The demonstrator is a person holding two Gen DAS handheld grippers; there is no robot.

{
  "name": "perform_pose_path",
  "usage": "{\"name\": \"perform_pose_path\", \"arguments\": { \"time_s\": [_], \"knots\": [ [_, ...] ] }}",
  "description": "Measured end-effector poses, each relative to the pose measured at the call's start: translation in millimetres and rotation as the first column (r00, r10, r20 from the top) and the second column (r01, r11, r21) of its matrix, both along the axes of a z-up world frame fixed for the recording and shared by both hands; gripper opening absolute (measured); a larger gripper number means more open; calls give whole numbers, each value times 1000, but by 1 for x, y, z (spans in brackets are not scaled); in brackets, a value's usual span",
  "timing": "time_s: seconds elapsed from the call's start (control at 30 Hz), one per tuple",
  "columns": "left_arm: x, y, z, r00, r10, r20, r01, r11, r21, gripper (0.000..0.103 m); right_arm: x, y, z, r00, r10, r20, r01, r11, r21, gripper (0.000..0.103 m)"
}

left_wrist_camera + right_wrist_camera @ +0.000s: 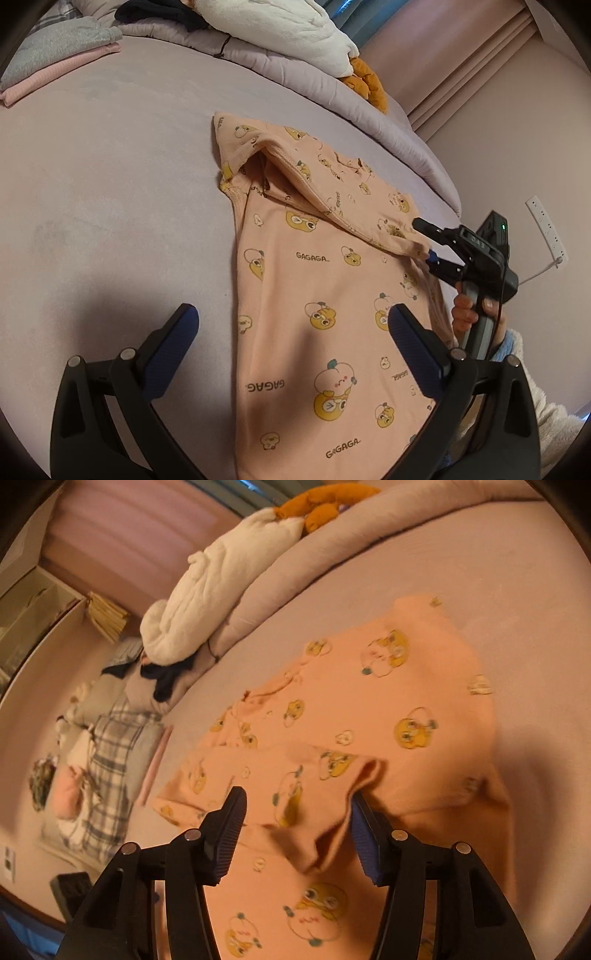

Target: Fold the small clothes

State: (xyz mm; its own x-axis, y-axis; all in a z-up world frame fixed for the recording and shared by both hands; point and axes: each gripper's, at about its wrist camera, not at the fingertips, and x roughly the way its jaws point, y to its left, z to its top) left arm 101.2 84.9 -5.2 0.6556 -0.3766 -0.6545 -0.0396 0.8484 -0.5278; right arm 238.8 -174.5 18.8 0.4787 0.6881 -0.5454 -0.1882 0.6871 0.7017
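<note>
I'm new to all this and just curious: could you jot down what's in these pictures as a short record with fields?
Setting: a bed with a lilac sheet
Garment: peach printed top lying flat, one sleeve folded across its body
Left gripper: jaws wide apart over the top's lower part, nothing between them
Right gripper: jaws apart, the sleeve cuff between them
Holder: a hand on the right gripper's handle
Nearby: folded grey and pink clothes; white plush toy
</note>
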Motion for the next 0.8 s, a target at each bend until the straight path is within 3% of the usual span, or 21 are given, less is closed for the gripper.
{"name": "perform_pose_path", "arguments": {
  "time_s": [0.03,0.07,0.1,0.37,0.43,0.5,0.6,0.67,0.73,0.8],
  "knots": [
    [0,1,0,1000,3,-2,-3,1000,1,102,2,6,1,1000,8,-9,-8,1000,-21,23],
    [-1,2,1,1000,8,-3,-8,1000,0,102,4,15,3,1000,16,-22,-18,997,-75,12],
    [-1,4,0,1000,11,-2,-11,1000,-1,102,4,18,6,1000,12,-27,-15,993,-118,7],
    [7,10,-1,1000,16,-6,-16,1000,8,102,26,0,63,991,-26,130,60,962,-267,6],
    [11,10,-1,1000,12,-6,-12,1000,13,102,34,-10,64,989,-57,136,98,945,-312,6],
    [17,10,-1,1000,3,-12,-3,1000,16,102,46,-16,52,997,-36,74,59,939,-340,6],
    [35,6,9,1000,-21,5,21,999,44,102,58,-21,28,995,-96,9,88,867,-490,8],
    [52,2,21,998,-48,28,46,997,70,102,61,-32,16,992,-120,-45,83,871,-484,14],
    [69,2,32,997,-65,48,61,995,77,102,55,-41,21,989,-148,2,129,859,-496,18],
    [90,0,41,994,-90,65,84,993,84,102,47,-49,35,976,-193,99,215,804,-554,21]
  ]
}}
